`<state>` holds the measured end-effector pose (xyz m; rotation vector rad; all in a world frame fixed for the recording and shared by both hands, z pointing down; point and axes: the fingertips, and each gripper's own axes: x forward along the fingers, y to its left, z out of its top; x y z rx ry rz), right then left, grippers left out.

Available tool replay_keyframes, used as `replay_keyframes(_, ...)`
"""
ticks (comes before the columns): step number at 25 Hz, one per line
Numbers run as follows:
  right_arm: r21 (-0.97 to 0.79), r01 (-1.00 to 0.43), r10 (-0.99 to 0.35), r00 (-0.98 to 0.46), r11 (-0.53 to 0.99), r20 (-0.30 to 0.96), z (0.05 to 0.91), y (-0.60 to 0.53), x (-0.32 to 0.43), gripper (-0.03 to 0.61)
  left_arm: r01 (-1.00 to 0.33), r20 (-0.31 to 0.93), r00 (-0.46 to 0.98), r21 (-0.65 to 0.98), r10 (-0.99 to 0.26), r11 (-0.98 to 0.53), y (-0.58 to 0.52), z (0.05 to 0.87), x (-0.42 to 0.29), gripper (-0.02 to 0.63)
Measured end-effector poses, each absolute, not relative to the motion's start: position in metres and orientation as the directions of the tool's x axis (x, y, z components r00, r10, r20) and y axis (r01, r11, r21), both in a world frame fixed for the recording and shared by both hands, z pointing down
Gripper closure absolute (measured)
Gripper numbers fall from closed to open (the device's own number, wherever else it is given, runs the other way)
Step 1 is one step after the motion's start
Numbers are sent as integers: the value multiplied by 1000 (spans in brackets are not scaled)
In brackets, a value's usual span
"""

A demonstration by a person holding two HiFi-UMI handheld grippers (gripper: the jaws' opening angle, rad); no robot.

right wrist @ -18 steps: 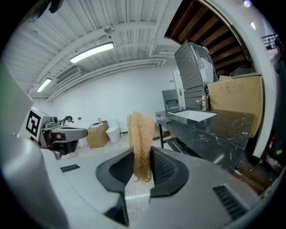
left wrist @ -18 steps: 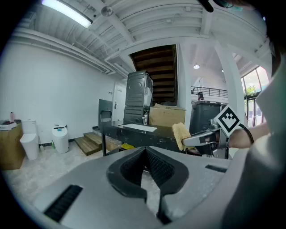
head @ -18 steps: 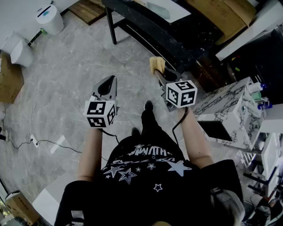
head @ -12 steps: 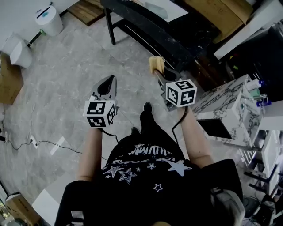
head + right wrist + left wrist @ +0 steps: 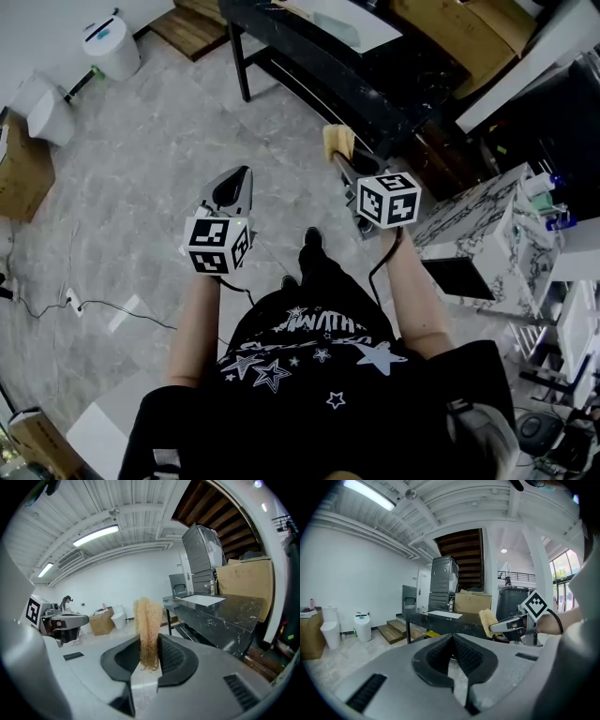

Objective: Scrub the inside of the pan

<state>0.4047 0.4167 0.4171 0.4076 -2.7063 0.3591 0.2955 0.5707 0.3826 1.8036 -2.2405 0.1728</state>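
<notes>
— Change since a moment ago?
— Hardly any. Right hand-held gripper (image 5: pixel 149 645) stays clenched on the tan sponge (image 5: pixel 146 620); left hand-held gripper (image 5: pixel 451 643) stays closed, empty. Both hang short of the dark worktop (image 5: pixel 403 70).
— And the pan?
— Nowhere in view, so I judge scrubbing hasn't started.

A black star-printed T-shirt (image 5: pixel 309 361) is worn; grey left gripper (image 5: pixel 245 172) and right gripper (image 5: pixel 337 161) bear black-and-white marker cubes (image 5: pixel 217 246).
</notes>
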Motion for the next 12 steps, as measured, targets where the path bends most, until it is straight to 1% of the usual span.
replay_keyframes(6, -204, -328, -223, -883, 922, 413, 414, 409, 400, 491, -967, 285, -196, 101, -938, 233, 574, 387, 288, 606)
replay_keyframes(12, -214, -322, -215, -887, 922, 408, 418, 398, 389, 491, -969, 283, -201, 80, -938, 232, 565, 388, 276, 606)
